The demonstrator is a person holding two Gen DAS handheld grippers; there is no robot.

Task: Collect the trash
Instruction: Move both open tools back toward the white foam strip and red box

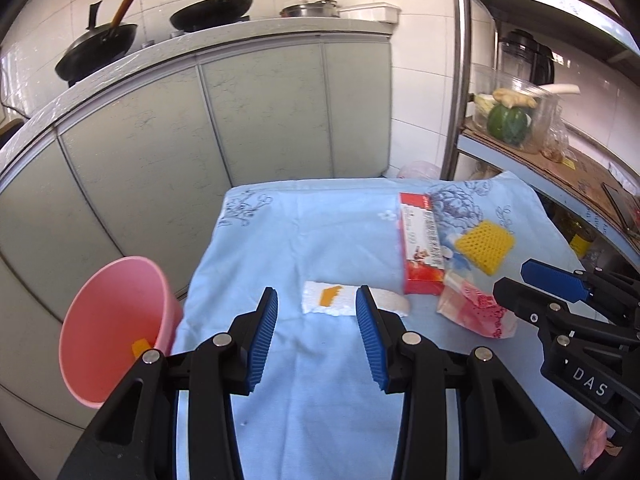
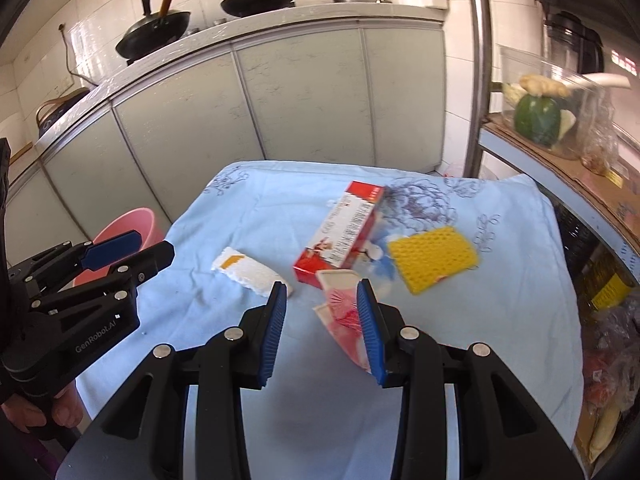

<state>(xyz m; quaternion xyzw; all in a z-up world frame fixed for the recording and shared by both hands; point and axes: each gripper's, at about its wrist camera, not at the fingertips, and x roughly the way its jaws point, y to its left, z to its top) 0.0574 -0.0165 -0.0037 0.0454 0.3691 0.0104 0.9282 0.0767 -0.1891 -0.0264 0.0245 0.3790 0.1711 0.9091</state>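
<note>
On the blue cloth lie a white wrapper with an orange mark, a red carton, a yellow mesh sponge and a pink-and-white packet. My left gripper is open and empty, just short of the white wrapper. My right gripper is open over the pink packet, with the packet against its right finger. The carton, sponge and wrapper lie beyond it. A pink bin stands left of the table with an orange scrap inside.
Kitchen cabinets with woks on the counter stand behind the table. A metal shelf rack with vegetables and bottles stands at the right. The pink bin also shows in the right wrist view, behind the left gripper.
</note>
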